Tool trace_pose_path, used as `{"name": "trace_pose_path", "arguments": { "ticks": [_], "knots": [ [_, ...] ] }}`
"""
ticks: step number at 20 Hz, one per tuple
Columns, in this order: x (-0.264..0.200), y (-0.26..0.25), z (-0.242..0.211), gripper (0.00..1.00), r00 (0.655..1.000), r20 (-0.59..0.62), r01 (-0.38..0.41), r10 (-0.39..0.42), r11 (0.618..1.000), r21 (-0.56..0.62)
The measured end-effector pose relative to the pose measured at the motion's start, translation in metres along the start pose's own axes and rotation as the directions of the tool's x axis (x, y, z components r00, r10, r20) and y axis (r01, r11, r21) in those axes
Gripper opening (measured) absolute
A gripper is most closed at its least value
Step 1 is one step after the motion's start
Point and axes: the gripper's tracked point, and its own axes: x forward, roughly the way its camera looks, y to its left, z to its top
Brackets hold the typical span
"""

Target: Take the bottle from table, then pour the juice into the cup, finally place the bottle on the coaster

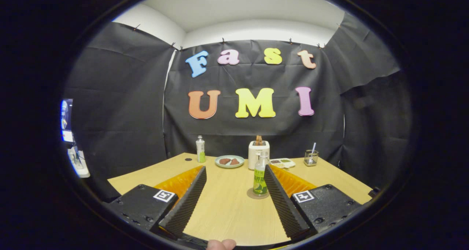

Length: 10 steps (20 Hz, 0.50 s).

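A fingertip [221,244] of the person showed at the nearest edge, below the claw [234,175]. The claw was released, its two ribbed black fingers [187,202] spread wide apart and pressing on nothing, with bare wood of the counter [227,209] between them. Each finger carried an orange backing and sat on a black block with a square black-and-white marker [164,195].

Just inside the right finger, close to its tip but apparently apart from it, the bottle [260,178] stood upright on a round brown coaster [257,195]. It was clear with a green label and a pale cap, and the liquid level could not be told.

Farther along the counter, beyond the fingertips, lay a pale green plate [229,161] with two dark reddish pieces on it. Just right of the plate stood a white toaster [258,153] with something brown sticking out of its top. Right of the toaster, behind the bottle, lay a small white tray [282,163] with dark items in its sections. Well to the right, near the far corner, stood a small clear cup [311,157] with a straw-like stick leaning in it. At the far left of the counter a second bottle [200,149], white with a green label, stood upright, and a small dark spot [188,159] lay on the wood just left of it.

Off to the left, beyond the counter's edge, a lit screen [66,120] hung above a white device [78,162].
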Motion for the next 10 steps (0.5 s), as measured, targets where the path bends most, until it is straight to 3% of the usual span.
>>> {"name": "trace_pose_path", "arguments": {
  "ticks": [10],
  "knots": [
    [0.0016, -0.0021, -0.0018, 1.00, 1.000, 0.000, 0.013, -0.013, 1.000, -0.016]
  ]
}}
